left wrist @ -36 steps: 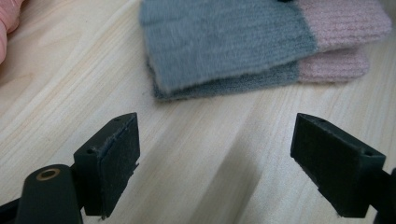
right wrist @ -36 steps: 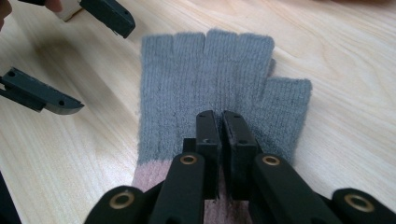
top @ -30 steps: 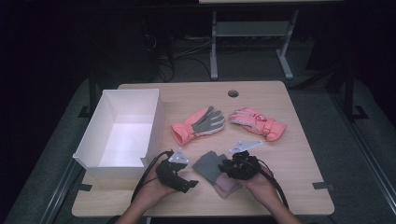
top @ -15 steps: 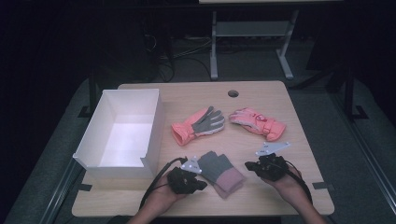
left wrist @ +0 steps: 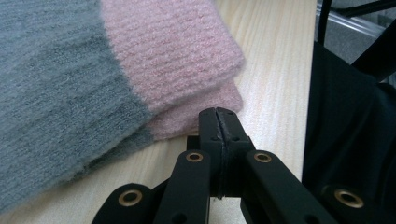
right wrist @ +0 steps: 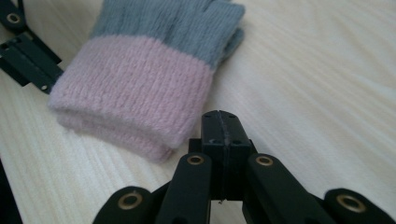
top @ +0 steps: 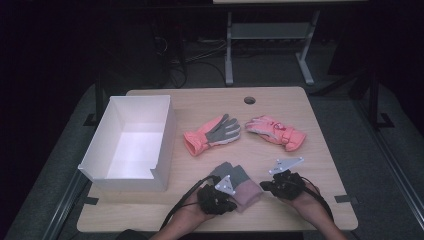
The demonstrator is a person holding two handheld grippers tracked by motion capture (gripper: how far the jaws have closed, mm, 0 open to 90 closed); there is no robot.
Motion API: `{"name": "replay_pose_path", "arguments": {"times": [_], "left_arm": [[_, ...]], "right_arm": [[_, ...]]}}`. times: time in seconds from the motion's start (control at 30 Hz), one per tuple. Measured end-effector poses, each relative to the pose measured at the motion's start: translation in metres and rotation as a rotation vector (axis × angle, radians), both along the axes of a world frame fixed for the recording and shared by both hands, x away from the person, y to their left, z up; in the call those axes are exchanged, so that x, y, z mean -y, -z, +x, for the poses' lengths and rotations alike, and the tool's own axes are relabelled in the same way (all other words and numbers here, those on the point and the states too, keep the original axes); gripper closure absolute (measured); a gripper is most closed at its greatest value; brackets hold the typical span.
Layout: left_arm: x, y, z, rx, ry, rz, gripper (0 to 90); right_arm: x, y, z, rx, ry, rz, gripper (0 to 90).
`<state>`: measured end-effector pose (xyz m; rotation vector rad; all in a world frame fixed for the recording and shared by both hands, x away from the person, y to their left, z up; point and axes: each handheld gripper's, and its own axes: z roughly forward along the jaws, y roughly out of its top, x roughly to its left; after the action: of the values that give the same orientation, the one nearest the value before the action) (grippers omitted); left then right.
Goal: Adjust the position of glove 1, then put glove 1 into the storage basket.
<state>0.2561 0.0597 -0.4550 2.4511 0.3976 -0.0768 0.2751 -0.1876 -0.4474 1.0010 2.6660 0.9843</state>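
Both hands have drawn back toward the near edge and the jaws have just been closing with nothing between them: the left gripper (top: 216, 198) and the right gripper (top: 285, 184) are now clenched and empty on either side of the stacked knit gloves (top: 239, 185). That grey and pink pair lies flat on the table (top: 330, 210) near its front edge, the left gripper just beside its cuff. Bare wood separates it from the orange gloves (top: 212, 134) and the white box (top: 131, 145) at the left.
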Motion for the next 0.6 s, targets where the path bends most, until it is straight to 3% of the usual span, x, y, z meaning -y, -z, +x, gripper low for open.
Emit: {"name": "replay_pose_path", "arguments": {"times": [0.33,0.43,0.5,0.53,0.57,0.6], "left_arm": [[0.001,0.002,-0.001,-0.01,-0.013,0.001,89.7],[-0.004,-0.001,-0.001,-0.021,-0.017,-0.001,89.7],[-0.014,-0.005,0.0,-0.027,-0.044,-0.005,89.7],[-0.027,-0.009,0.005,-0.024,-0.095,-0.004,89.7],[-0.027,-0.009,0.005,-0.024,-0.095,-0.004,89.7],[-0.041,-0.011,0.013,-0.012,-0.147,-0.002,89.7]], "right_arm": [[-0.008,0.0,-0.01,-0.031,-0.08,0.02,90.0],[-0.005,0.0,-0.008,-0.024,-0.075,0.024,90.0],[-0.001,-0.002,-0.005,-0.014,-0.056,0.028,90.0],[0.001,0.0,-0.003,-0.022,-0.043,0.024,90.0],[0.002,0.001,-0.002,-0.028,-0.041,0.016,90.0],[0.002,0.003,-0.001,-0.027,-0.044,0.009,90.0]]}}
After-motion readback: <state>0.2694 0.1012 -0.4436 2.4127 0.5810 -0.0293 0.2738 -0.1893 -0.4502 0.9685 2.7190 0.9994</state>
